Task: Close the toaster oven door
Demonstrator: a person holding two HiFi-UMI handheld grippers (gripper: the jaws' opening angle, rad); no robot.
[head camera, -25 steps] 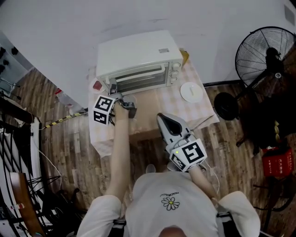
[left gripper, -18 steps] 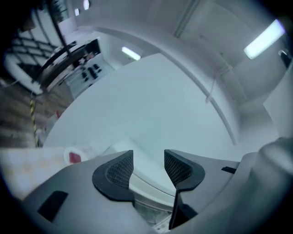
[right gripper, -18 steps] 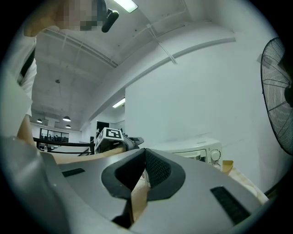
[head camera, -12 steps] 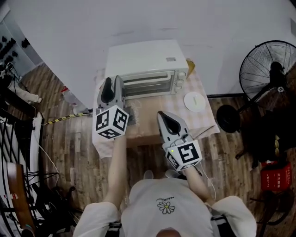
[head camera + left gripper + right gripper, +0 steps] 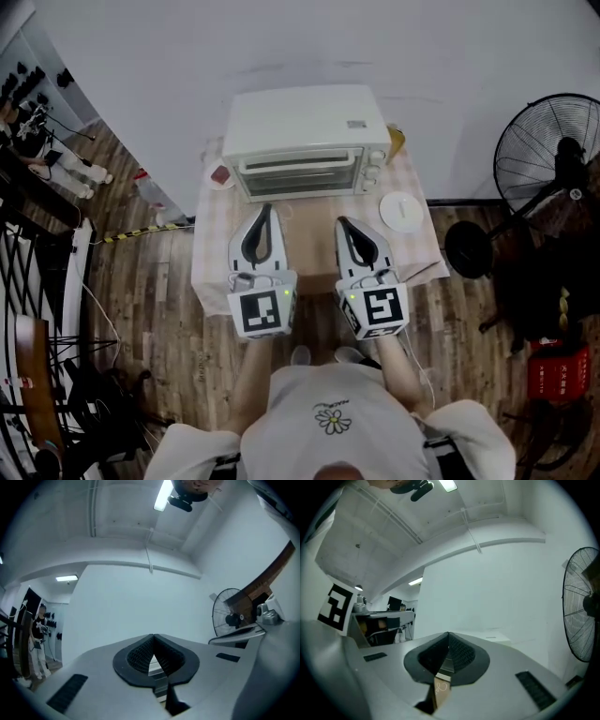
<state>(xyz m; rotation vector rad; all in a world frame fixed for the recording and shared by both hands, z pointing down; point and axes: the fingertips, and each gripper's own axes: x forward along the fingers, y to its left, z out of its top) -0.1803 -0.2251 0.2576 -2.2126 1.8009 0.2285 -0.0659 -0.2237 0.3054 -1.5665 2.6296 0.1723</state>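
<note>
The white toaster oven [image 5: 305, 131] stands at the back of the table, and its glass door [image 5: 300, 174] lies flat against its front. My left gripper [image 5: 263, 209] hovers in front of the door, pointing at it without touching. Its jaws have just closed and nothing is between them. My right gripper [image 5: 342, 223] hangs beside it, also shut and empty. In the left gripper view the pads [image 5: 140, 656] meet at the left gripper's tip [image 5: 153, 637]. The right gripper view shows the right gripper [image 5: 448, 634] the same way.
A checked cloth covers the table [image 5: 211, 258], and a brown board [image 5: 309, 239] lies under the grippers. A white plate [image 5: 401, 211] sits right of the oven and a small red dish [image 5: 220, 175] left of it. A standing fan [image 5: 553, 159] is at the far right.
My left gripper has pulled back from the oven's lower left front towards the person, rolled upright and shut its jaws. The right gripper shifted only slightly.
</note>
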